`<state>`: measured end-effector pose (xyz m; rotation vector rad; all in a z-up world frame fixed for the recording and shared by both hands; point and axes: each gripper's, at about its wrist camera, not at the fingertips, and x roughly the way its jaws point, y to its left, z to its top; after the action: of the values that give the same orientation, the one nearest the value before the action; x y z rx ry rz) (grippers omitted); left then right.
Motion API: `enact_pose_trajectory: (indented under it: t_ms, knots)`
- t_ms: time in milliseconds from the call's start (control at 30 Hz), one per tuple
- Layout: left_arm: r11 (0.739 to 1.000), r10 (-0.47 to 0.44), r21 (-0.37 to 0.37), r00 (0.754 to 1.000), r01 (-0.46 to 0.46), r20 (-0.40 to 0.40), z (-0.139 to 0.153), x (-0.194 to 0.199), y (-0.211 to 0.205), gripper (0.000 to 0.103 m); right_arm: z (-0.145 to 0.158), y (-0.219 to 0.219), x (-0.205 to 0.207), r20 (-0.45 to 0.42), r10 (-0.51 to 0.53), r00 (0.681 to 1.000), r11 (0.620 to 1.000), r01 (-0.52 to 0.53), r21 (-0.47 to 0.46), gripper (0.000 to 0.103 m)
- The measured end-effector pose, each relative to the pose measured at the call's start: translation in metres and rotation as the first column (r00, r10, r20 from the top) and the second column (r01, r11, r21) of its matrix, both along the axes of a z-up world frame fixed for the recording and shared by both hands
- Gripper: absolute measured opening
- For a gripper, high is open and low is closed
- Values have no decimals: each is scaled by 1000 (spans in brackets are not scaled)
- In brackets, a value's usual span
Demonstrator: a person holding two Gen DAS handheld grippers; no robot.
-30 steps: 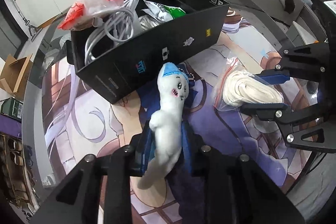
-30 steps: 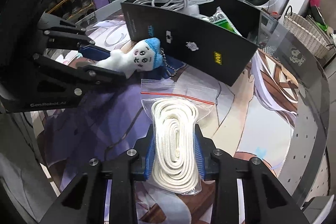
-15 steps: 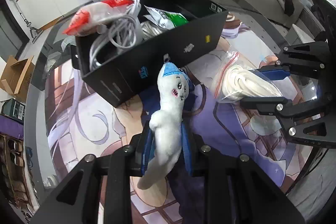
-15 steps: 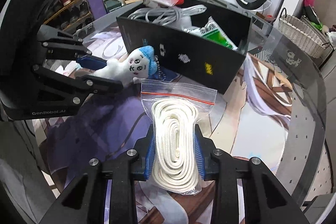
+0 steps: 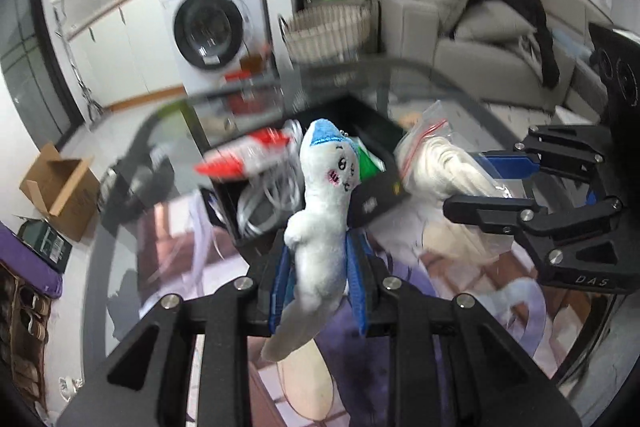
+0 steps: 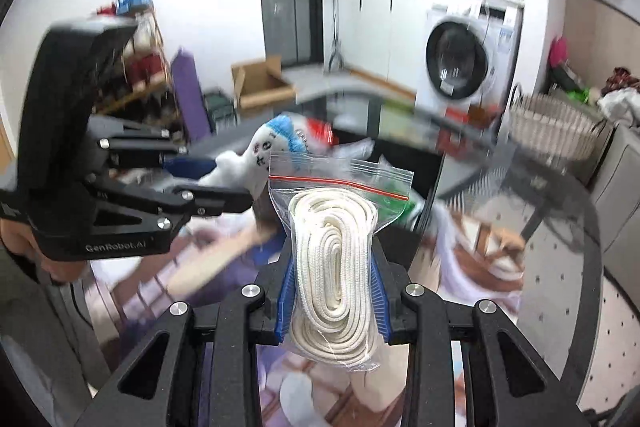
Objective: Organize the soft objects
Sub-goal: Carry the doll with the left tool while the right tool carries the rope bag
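My left gripper (image 5: pixel 320 255) is shut on a white plush toy (image 5: pixel 324 211) with a blue cap, held upright in the air above the table. My right gripper (image 6: pixel 334 263) is shut on a clear zip bag of coiled white rope (image 6: pixel 336 259). In the left wrist view the right gripper (image 5: pixel 472 183) and its bag of rope (image 5: pixel 436 167) hang at the right. In the right wrist view the left gripper (image 6: pixel 216 183) with the plush toy (image 6: pixel 260 155) is at the left. The black box (image 5: pixel 372 199) with white cables (image 5: pixel 264 199) and packets lies below and beyond both.
The glass table carries a printed mat (image 5: pixel 360 347). A washing machine (image 5: pixel 212 27), wicker basket (image 5: pixel 328 31), sofa (image 5: pixel 480 39) and a cardboard box (image 5: pixel 60 187) on the floor stand around. The picture is motion-blurred.
Both grippers have risen with their loads and tilted up, so the black box now sits lower in view and the room behind shows. Both grips are unchanged.
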<state>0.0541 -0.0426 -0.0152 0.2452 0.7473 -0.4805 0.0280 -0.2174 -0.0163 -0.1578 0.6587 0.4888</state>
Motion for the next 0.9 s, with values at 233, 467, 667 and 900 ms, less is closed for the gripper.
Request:
enact_pose_trajectory:
  t_ms: [233, 467, 667, 900]
  knots:
    - [995, 57, -86, 994, -49, 98, 19, 1, 22, 25, 28, -9, -16, 164, -29, 986, 996, 15, 83, 32]
    - [992, 84, -100, 988, -71, 128, 23, 1, 26, 25, 31, -9, -18, 196, -44, 980, 996, 27, 87, 32]
    - [991, 99, -106, 984, -83, 149, 26, -7, 22, 25, 34, -10, -18, 229, -50, 972, 994, 27, 104, 32]
    - [984, 129, -145, 976, -104, 175, 40, -1, 24, 25, 41, -1, -15, 254, -48, 966, 994, 20, 111, 32]
